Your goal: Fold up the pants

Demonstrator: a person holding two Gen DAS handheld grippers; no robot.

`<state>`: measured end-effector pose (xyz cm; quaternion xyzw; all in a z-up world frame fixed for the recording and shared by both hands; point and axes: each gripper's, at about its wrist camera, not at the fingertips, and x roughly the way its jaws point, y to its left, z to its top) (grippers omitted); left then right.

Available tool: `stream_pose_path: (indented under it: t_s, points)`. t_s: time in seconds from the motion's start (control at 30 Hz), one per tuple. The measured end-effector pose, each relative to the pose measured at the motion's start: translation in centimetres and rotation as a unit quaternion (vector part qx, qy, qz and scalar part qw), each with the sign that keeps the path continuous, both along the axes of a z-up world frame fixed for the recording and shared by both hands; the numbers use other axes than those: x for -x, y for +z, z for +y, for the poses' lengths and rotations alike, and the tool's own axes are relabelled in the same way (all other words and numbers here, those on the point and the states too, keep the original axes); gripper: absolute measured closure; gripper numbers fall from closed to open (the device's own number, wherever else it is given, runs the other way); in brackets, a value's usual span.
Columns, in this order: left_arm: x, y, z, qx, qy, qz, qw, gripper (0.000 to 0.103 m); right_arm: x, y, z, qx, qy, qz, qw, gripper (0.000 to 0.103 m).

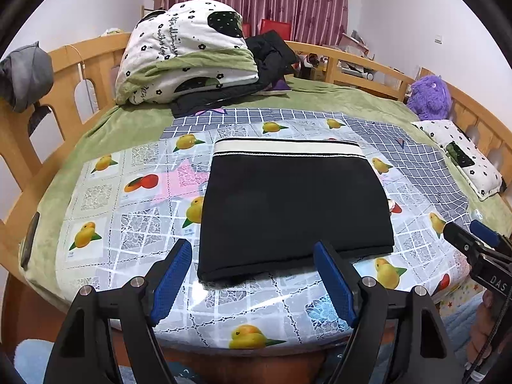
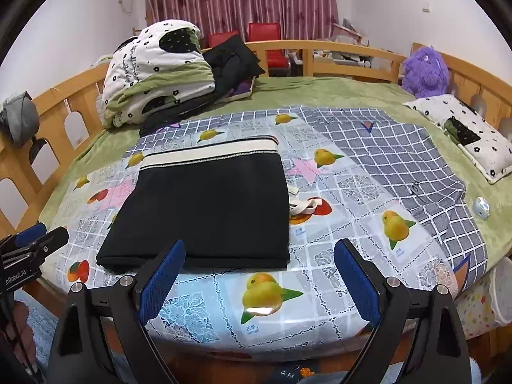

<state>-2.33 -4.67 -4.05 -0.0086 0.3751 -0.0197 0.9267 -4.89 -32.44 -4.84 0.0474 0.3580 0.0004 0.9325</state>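
Note:
The black pants [image 1: 294,208] lie folded into a flat rectangle on the fruit-print cover [image 1: 128,224], their cream waistband [image 1: 288,147] at the far edge. My left gripper [image 1: 252,249] hovers open just above the near folded edge, and its blue pads hold nothing. In the right wrist view the same pants [image 2: 204,211] lie left of centre, with a white drawstring [image 2: 304,206] poking out at their right side. My right gripper [image 2: 260,246] is wide open over the pants' near right corner, also empty. Each gripper shows at the edge of the other's view: right gripper [image 1: 464,240], left gripper [image 2: 41,236].
A folded quilt [image 1: 185,51] and dark clothes are piled at the back left of the bed. A purple plush toy [image 1: 428,96] and a pillow [image 1: 460,156] lie at the right. A grey checked cloth [image 2: 400,160] and a small round object [image 2: 481,206] lie to the right. Wooden rails [image 1: 96,60] ring the bed.

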Motion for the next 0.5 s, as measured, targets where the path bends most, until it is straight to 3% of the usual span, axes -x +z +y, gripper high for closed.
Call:
stream_pose_path:
  t_s: [0.17, 0.5]
  points:
    - [-0.1, -0.3, 0.3, 0.002, 0.010, 0.012, 0.9999, 0.026, 0.4, 0.2, 1.1, 0.016, 0.005, -0.002, 1.000, 0.005]
    - [0.5, 0.2, -0.1, -0.018, 0.015, -0.003, 0.9997, 0.025, 0.5, 0.6, 2.5, 0.014, 0.018, -0.002, 1.000, 0.005]
